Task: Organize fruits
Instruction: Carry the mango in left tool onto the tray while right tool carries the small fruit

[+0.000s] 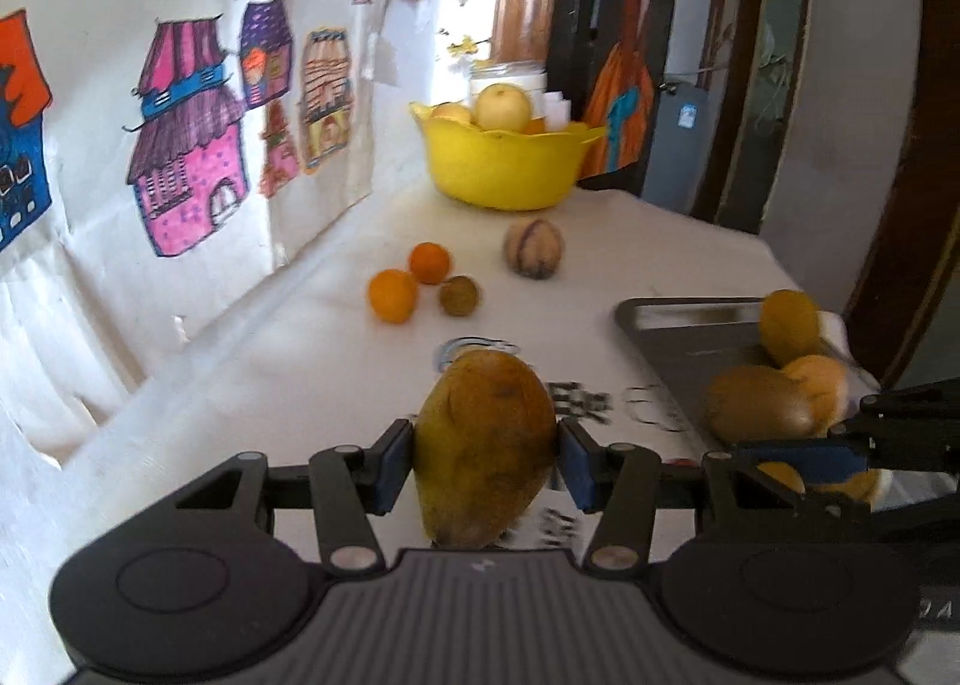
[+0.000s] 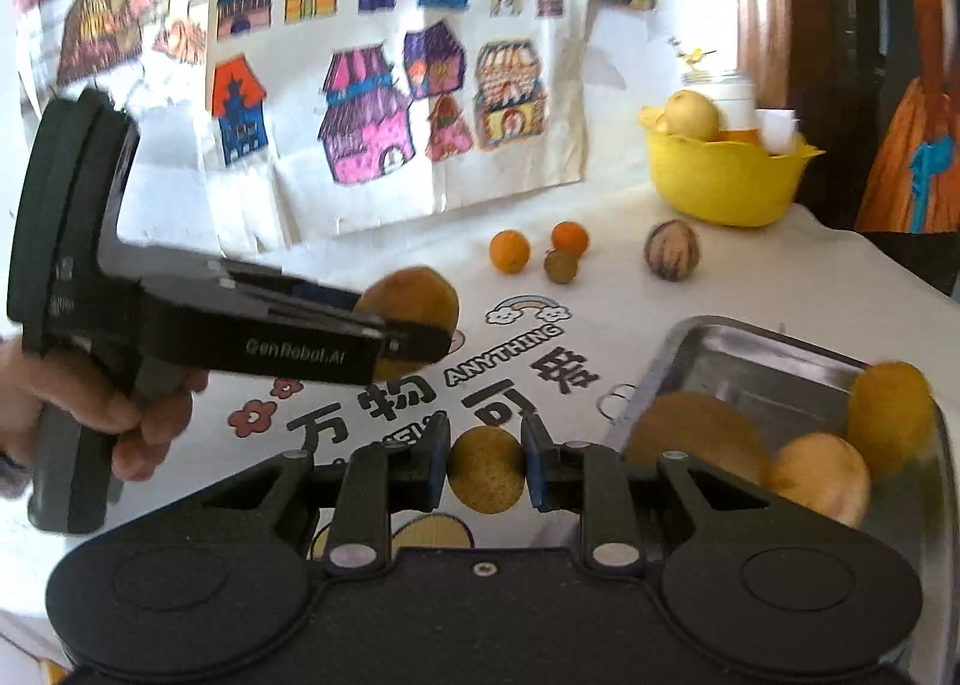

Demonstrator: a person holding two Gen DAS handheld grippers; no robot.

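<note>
A yellow-brown mango (image 1: 486,445) is held between the pads of the left gripper (image 1: 487,466), which is partly closed around the middle of the fruit, and it is carried above the white surface (image 1: 300,355). A small round brownish fruit (image 2: 487,469) is clamped in the right gripper (image 2: 487,466), whose pads are brought close together on both of its sides. The metal tray (image 2: 774,367) is seen at the right, with three yellow-brown fruits already lying inside it, and both held fruits are near it but not yet over it. The mango is judged to be rather heavy and a little soft under its skin, so it could be bruised if it is pressed hard; the grip across its widest part seems the safest, because the tapered ends could slide out. The small fruit is judged to be light and firm, but its round shape could let it roll when it is released. Farther back, two oranges (image 1: 393,295), another small brown fruit (image 1: 459,295) and a striped pale fruit (image 1: 534,248) are left on the surface, before a yellow bowl (image 1: 504,168).
</note>
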